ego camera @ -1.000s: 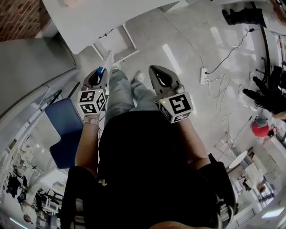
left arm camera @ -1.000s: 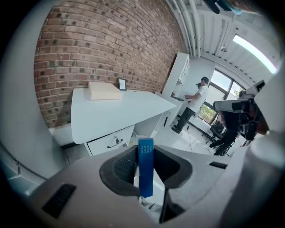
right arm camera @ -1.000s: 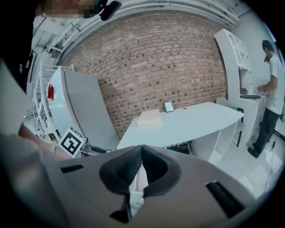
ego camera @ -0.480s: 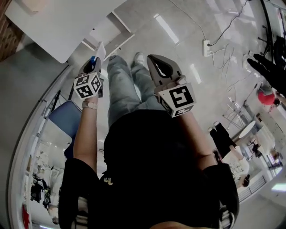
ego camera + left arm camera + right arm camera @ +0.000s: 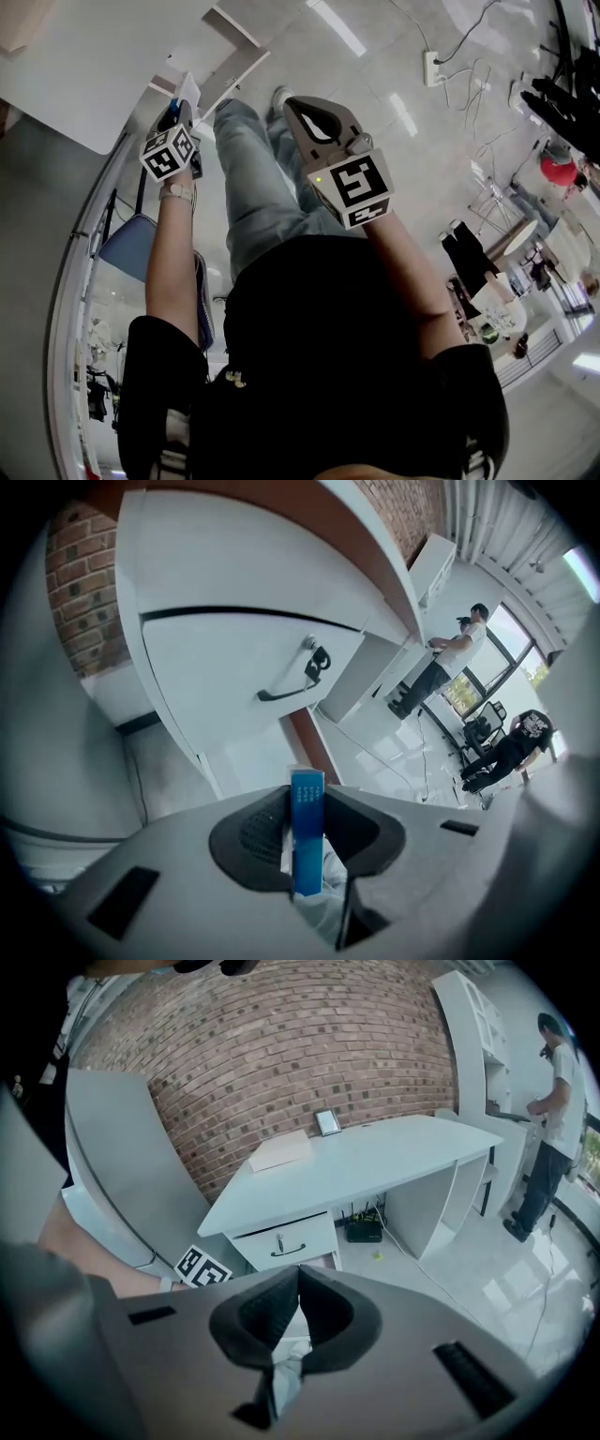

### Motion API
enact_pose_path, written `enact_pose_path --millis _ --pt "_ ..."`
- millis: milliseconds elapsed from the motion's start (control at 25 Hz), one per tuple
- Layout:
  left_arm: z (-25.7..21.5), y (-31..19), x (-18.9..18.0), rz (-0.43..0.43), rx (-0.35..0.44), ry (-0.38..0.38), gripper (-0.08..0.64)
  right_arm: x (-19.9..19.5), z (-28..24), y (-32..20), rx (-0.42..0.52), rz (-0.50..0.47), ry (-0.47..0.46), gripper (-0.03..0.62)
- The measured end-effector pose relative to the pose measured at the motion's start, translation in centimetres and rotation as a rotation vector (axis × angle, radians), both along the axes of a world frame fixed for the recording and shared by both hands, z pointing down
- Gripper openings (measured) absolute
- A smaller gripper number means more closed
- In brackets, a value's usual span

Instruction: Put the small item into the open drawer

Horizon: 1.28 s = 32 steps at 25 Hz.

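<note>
Clear of the drawer (image 5: pixel 246 663), left gripper (image 5: pixel 307 791) clamps a blue box (image 5: pixel 307 834).

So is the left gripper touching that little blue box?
Touching. In the left gripper view, the left gripper clamps the blue box between both jaws.
</note>
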<state>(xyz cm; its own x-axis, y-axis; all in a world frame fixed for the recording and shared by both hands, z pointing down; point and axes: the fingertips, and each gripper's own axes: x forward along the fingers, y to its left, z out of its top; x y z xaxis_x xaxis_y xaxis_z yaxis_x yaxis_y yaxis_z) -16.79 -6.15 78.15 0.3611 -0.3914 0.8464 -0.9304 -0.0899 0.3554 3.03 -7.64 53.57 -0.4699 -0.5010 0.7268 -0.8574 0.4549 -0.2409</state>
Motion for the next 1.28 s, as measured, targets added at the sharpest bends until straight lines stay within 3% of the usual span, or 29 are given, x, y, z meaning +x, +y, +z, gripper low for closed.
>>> enact_pose_path --millis 200,400,600,880,1280 --pt "4.9 -0.7 -0.6 -0.014 -0.039 -0.029 0.094 -1.1 2.4 0.0 -0.04 -0.023 0.006 0.012" --pt "9.0 -1.3 -2.1 -0.123 -0.072 -0.039 0.094 -0.7 4.1 0.3 -0.073 -0.014 0.012 0.012" --pt "12.0 -1.0 -3.4 -0.154 -0.099 -0.088 0.094 -0.6 5.5 0.9 -0.106 -0.007 0.024 0.012" --pt "14.3 -1.8 -4.1 -0.166 -0.105 -0.15 0.094 -0.6 6.7 1.5 -0.131 -0.015 0.03 0.012" --pt "15.3 -2.8 -4.6 -0.228 -0.122 -0.165 0.095 0.2 6.9 1.8 -0.149 -0.01 0.04 0.012"
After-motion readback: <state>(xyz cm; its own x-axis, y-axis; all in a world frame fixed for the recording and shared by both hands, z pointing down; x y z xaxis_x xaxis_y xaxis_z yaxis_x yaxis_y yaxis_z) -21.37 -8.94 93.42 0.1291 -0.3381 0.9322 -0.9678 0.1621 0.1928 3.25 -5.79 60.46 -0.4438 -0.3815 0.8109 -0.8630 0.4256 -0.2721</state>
